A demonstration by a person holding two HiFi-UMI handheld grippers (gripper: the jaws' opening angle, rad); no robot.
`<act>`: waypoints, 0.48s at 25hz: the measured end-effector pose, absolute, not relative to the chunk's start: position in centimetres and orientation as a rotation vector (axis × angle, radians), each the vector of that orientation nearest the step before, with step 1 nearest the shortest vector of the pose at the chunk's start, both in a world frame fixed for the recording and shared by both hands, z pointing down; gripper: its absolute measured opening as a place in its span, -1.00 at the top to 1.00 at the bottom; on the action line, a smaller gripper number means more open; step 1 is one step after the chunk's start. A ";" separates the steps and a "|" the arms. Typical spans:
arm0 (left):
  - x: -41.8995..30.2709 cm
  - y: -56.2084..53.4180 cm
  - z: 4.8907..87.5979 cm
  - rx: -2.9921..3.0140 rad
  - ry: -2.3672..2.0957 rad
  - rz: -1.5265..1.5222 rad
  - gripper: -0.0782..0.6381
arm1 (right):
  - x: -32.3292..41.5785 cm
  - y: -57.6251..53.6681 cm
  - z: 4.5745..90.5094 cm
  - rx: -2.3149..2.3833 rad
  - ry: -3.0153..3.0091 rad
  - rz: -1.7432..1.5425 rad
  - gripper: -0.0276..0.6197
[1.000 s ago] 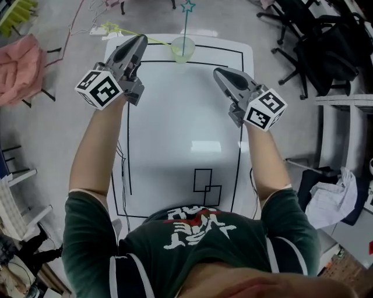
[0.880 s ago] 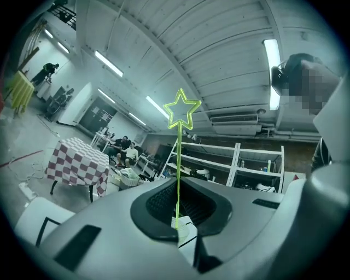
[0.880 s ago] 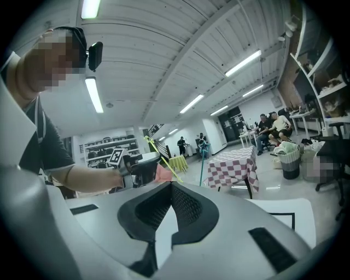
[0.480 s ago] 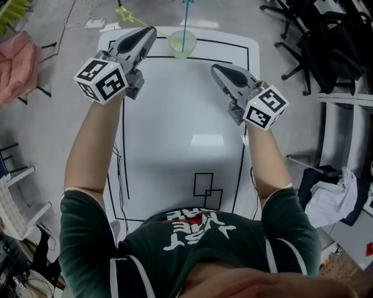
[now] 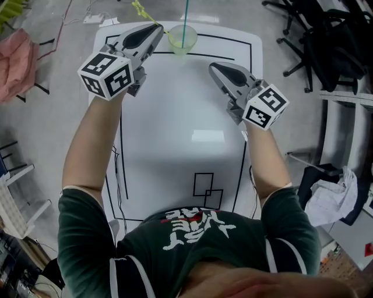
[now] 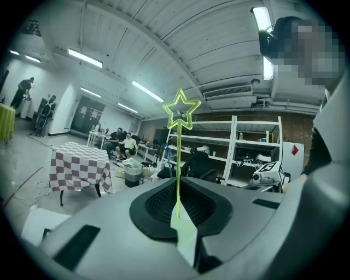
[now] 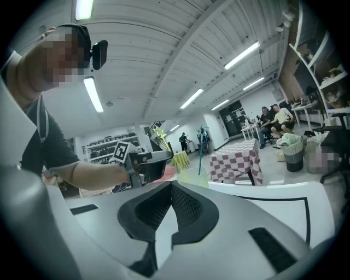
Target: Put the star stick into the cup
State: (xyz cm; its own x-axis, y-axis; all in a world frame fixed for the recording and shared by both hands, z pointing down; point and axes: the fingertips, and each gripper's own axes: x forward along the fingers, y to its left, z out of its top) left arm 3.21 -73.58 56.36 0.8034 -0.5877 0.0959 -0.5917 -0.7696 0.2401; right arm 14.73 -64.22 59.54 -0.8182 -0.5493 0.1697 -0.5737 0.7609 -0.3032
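My left gripper (image 5: 158, 27) is shut on a thin yellow-green star stick (image 5: 140, 10), which pokes up and away past the table's far edge. In the left gripper view the stick (image 6: 177, 180) rises from between the closed jaws, ending in its outlined star (image 6: 182, 109). A pale green cup (image 5: 182, 39) stands at the far middle of the white table (image 5: 180, 116), just right of the left jaws, with a teal stick (image 5: 186, 17) in it. My right gripper (image 5: 211, 66) hovers right of the cup, shut and empty (image 7: 171, 183). From there the cup (image 7: 190, 175) lies ahead.
Black lines border the table, and two overlapping black squares (image 5: 207, 189) are drawn near me. Black office chairs (image 5: 315, 41) stand at the right, a pink cloth (image 5: 14, 64) at the left. Farther off are a checked-cloth table (image 6: 79, 167), seated people and shelves (image 6: 257, 158).
My left gripper has carried the star stick to the right, closer to the cup. The right gripper has stayed about where it was.
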 end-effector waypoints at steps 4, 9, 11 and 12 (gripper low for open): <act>3.8 -73.6 56.4 2.740 -0.913 0.031 0.72 | 14.8 -64.2 59.8 0.918 -2.883 0.539 0.81; 4.2 -73.7 56.9 2.732 -0.912 0.042 0.40 | 14.8 -64.2 60.1 0.911 -2.885 0.549 0.81; 4.3 -73.7 57.2 2.732 -0.917 0.048 0.35 | 14.8 -64.2 60.2 0.909 -2.884 0.552 0.81; 4.3 -73.6 57.3 2.732 -0.919 0.050 0.33 | 14.8 -64.2 60.3 0.908 -2.883 0.554 0.81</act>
